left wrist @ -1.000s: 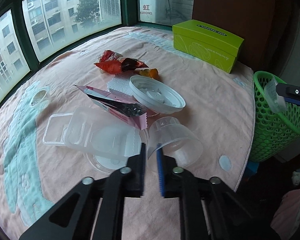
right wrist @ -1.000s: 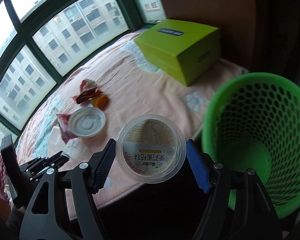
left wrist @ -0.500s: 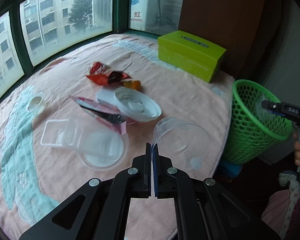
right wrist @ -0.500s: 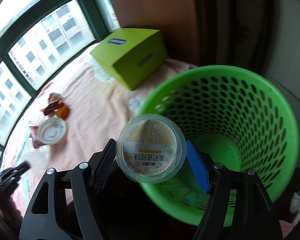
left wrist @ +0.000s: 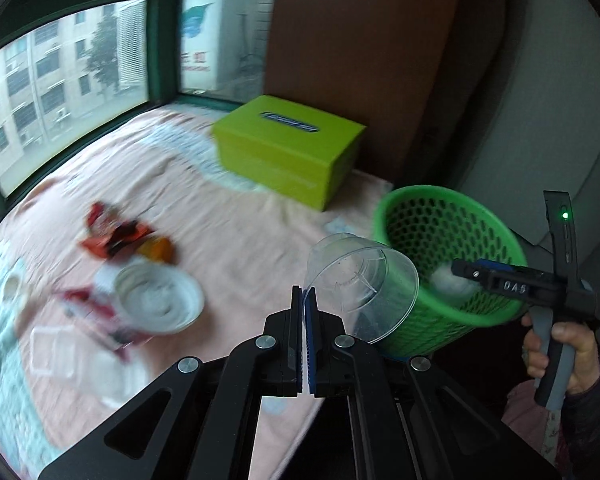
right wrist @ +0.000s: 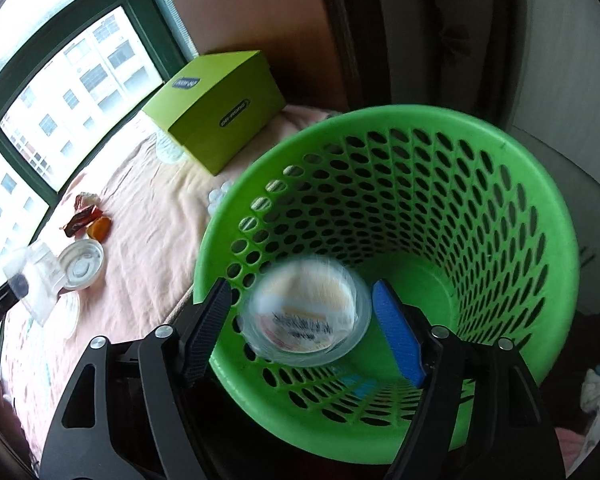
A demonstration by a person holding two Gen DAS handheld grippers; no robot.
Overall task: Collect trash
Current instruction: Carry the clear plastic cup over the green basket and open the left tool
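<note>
My left gripper (left wrist: 305,304) is shut on the rim of a clear plastic cup (left wrist: 360,284) and holds it in the air just left of the green mesh basket (left wrist: 428,216). My right gripper (right wrist: 304,316) hangs over the basket's (right wrist: 480,148) mouth with its jaws wide apart. A clear labelled tub (right wrist: 306,314) is blurred between the fingers, free of both pads, inside the basket. The right gripper (left wrist: 466,270) also shows in the left wrist view at the basket rim.
On the pink cloth lie a white round lid (left wrist: 160,304), red wrappers (left wrist: 112,234), an orange piece (right wrist: 99,227) and clear plastic trays (left wrist: 56,356). A lime-green tissue box (left wrist: 288,146) stands at the back. Windows line the far edge.
My left gripper closed on the clear cup, lifted it off the cloth and carried it right toward the basket. My right gripper moved over the basket and opened, letting the tub drop.
</note>
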